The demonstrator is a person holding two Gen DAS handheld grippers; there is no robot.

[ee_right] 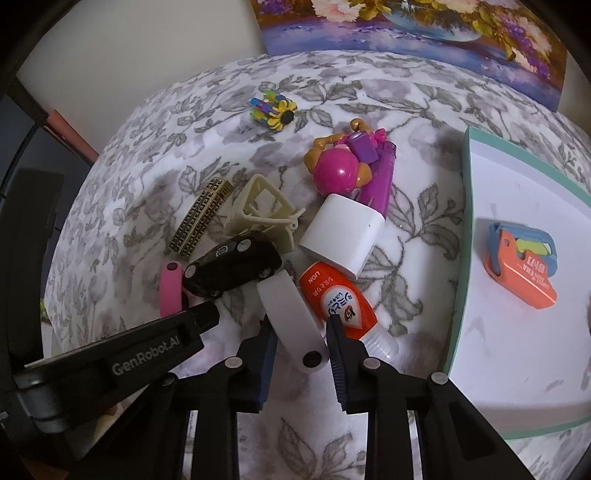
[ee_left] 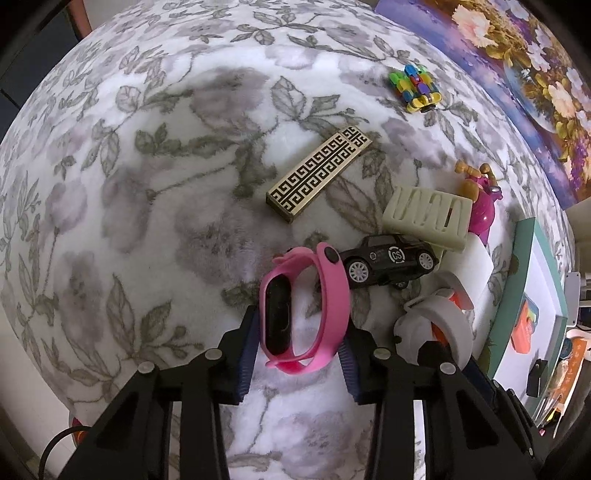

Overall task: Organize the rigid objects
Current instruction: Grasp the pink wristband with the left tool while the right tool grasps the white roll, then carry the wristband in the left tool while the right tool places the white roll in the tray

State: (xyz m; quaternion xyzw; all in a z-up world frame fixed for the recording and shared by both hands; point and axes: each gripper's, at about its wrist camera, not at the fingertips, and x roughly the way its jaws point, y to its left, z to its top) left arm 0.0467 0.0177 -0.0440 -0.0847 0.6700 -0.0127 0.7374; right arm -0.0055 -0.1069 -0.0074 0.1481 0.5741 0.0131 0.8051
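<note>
The left gripper point(ee_left: 297, 354) has its jaws spread wide around the pink wristband point(ee_left: 304, 310), which stands looped between the blue pads point(ee_left: 245, 360); whether the pads press it cannot be told, since a gap shows on at least one side. The right gripper point(ee_right: 301, 360) also stands apart, its jaws on either side of a white wristband point(ee_right: 291, 317), with the right pad tip just touching the orange glue bottle point(ee_right: 334, 301); no firm clamp is visible.

Just beyond the pink wristband sits a black toy car point(ee_left: 389, 260), then a cream slotted clip point(ee_left: 428, 218) leaning by a white block point(ee_right: 341, 234), and a gold-and-black patterned bar point(ee_left: 317, 173). A pink and purple toy figure point(ee_right: 351, 170) lies behind the block. Farthest out, well apart from the cluster, rests a multicoloured block toy point(ee_left: 415, 86).

The floral blanket point(ee_left: 147, 184) is bare to the left of the cluster, out to its rounded edge. To the right, a teal-rimmed white tray point(ee_right: 466, 192) runs beside the pile.

Only the right wrist view shows the tray's inside, with an orange and blue tool point(ee_right: 521, 264) lying there, and the glue label. The left wrist view shows the patterned bar's full face. A floral painting point(ee_right: 406, 29) lines the far edge.
</note>
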